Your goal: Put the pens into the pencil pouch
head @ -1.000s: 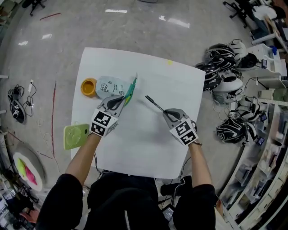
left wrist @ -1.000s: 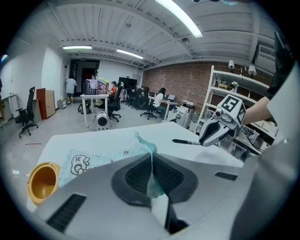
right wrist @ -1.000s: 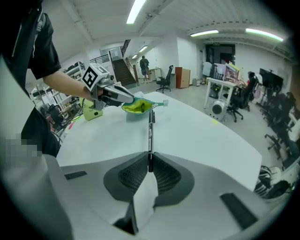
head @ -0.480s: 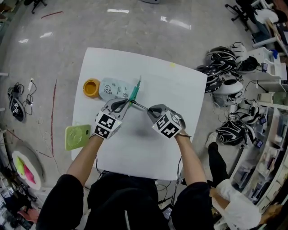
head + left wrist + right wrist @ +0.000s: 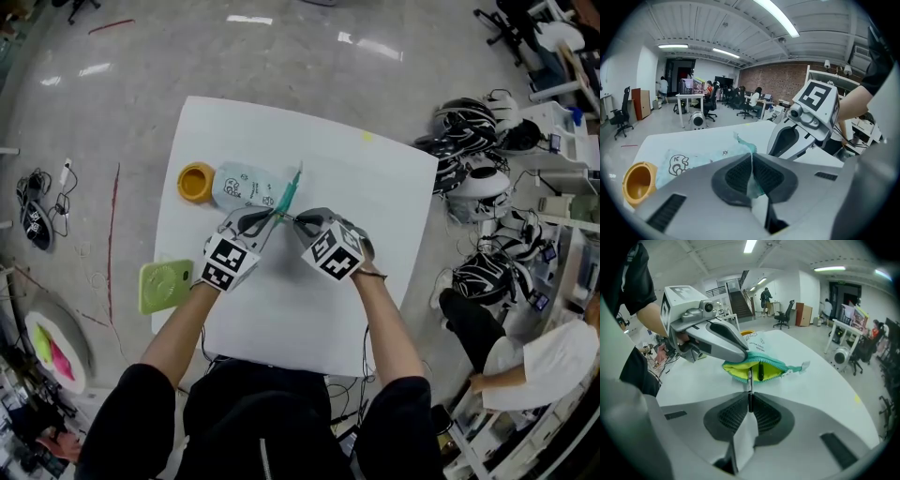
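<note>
The pale blue pencil pouch (image 5: 246,184) lies on the white table (image 5: 375,197), its teal zipper edge raised. My left gripper (image 5: 266,221) is shut on that edge (image 5: 751,174) and holds the mouth open, showing the yellow lining (image 5: 740,371). My right gripper (image 5: 750,397) is shut on a thin black pen (image 5: 749,383); the pen's far end is at the open mouth. Another dark pen (image 5: 760,371) lies inside the pouch. In the head view the right gripper (image 5: 298,221) stands close beside the left one.
An orange cup (image 5: 196,181) lies on its side just left of the pouch. A green flat fan-like object (image 5: 165,285) hangs over the table's left edge. Helmets (image 5: 469,141) are piled on the floor to the right, where a person crouches (image 5: 525,361).
My right gripper has carried the black pen leftward across the table to the pouch's mouth. The left gripper has kept its hold on the pouch edge without moving.
</note>
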